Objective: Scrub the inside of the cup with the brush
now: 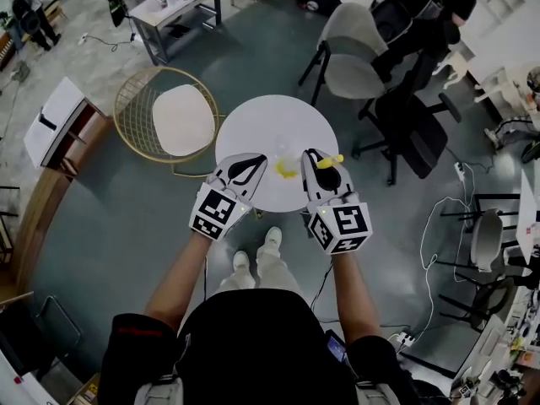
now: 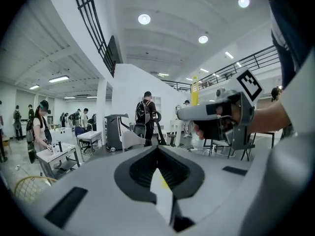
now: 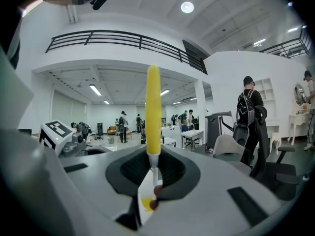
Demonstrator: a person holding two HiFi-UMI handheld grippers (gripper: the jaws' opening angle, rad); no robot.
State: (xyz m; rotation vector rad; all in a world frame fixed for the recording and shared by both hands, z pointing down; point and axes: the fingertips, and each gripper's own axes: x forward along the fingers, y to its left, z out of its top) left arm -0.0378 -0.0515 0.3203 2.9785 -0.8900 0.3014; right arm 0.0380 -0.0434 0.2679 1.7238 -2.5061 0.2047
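No legible text, no numbers (anywhere)

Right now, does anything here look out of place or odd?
Nothing looks spilled or broken. Only oddity: the left gripper has its jaws shut on nothing, while the right gripper grips the yellow brush.

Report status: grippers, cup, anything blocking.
Left hand-held gripper shut, empty. Right hand-held gripper shut on yellow brush. Cup barely visible on table, ungripped. No obstruction seen.
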